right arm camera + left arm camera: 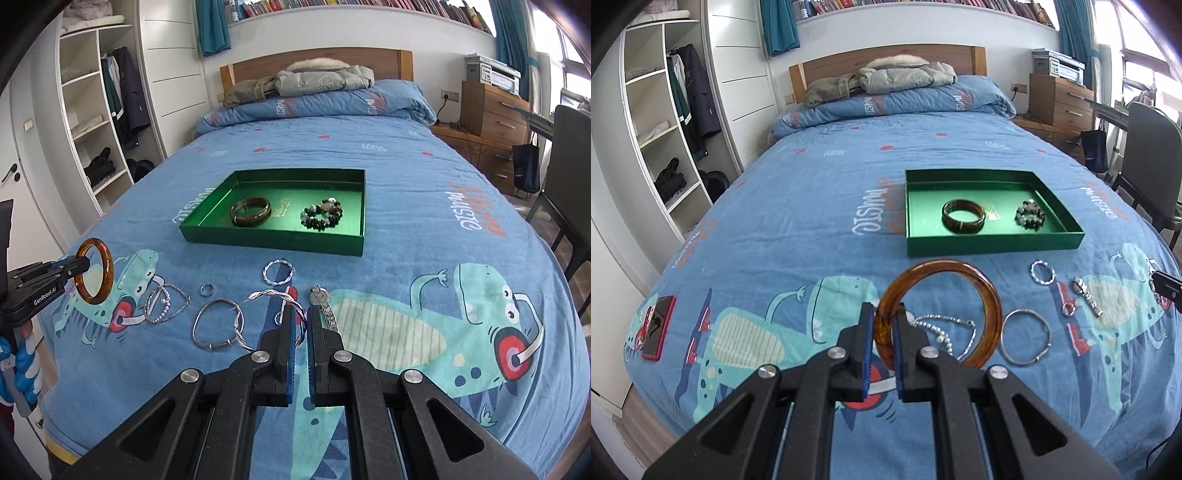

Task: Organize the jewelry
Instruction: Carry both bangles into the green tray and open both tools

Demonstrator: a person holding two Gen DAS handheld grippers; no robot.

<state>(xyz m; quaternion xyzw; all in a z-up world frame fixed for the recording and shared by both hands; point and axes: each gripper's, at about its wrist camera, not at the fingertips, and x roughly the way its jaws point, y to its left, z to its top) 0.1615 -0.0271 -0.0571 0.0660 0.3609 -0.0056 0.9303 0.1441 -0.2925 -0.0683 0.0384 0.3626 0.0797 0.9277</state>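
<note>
The left claw (884,321) pinches the rim of an amber bangle (945,295), holding it upright and lifted above the blue dinosaur bedspread (812,206). Just beyond and under its tips lies a pearl necklace (942,330), with a plain silver bangle (1027,338) off to its right. The right claw (301,321) is pressed on a twisted silver bracelet (273,295), which hangs raised to the left of its fingers. A silver wristwatch (325,304) lies just right of that claw's tips; a thin silver bangle (216,325) and a small ring (207,290) lie to its left, and a smaller twisted silver hoop (279,272) sits straight ahead. Farther ahead of both claws rests the open green tray (273,242), holding a dark brown bangle (251,211) on the left and a beaded stone bracelet (322,215) on the right, well apart. A red phone (657,326) lies far left of the left claw.
</note>
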